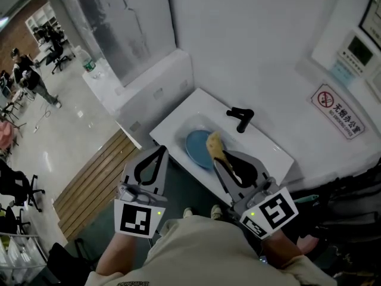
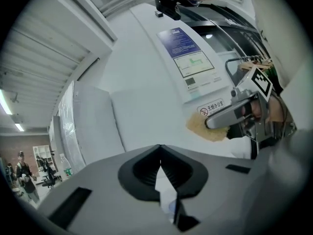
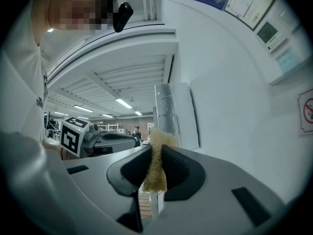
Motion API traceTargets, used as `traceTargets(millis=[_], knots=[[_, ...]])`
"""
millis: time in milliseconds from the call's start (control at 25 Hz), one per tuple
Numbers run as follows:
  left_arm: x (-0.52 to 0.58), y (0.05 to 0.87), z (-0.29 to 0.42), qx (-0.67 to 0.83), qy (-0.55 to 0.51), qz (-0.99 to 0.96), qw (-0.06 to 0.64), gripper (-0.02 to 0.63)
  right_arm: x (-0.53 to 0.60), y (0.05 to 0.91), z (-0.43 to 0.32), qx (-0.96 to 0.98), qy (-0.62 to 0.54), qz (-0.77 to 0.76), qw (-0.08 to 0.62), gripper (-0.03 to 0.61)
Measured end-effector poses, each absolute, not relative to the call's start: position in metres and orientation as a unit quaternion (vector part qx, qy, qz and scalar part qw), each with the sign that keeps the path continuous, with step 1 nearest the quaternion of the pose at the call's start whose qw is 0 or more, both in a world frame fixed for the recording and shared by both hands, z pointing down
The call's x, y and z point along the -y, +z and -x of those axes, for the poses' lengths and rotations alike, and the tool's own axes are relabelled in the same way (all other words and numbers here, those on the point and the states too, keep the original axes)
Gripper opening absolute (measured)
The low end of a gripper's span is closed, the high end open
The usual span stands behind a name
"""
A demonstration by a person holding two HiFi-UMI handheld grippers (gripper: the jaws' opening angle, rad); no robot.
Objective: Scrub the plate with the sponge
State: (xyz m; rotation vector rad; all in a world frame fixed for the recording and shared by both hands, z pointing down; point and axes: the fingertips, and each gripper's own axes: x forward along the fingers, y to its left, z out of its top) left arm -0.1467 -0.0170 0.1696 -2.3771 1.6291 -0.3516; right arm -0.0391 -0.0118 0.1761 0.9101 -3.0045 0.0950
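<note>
Left gripper (image 1: 161,151) closed tight, empty, off the near-left corner of the sink (image 1: 172,124). Right gripper (image 1: 219,158) clamped on yellow sponge (image 1: 213,143) over blue plate (image 1: 195,149) lying inside; contact unclear. Best: press sponge face flat, small circles, left steadying plate rim.

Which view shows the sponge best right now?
The right gripper view: the sponge sits close up, pinched between the jaws. The head view shows it small, overlapping the plate; the left gripper view shows it from the side.
</note>
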Motion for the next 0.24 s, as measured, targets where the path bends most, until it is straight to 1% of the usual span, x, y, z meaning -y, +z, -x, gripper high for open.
traceTargets(millis=[80, 240], knots=[[0.0132, 0.1710, 0.1449, -0.558, -0.114, 0.815, 0.106, 0.006, 0.0109, 0.1773, 0.0368, 0.956, 0.032, -0.291, 0.001, 0.071], [0.0074, 0.1719, 0.1417, -0.556, -0.112, 0.817, 0.103, 0.006, 0.0109, 0.1798, 0.0308, 0.956, 0.059, -0.288, -0.012, 0.071]])
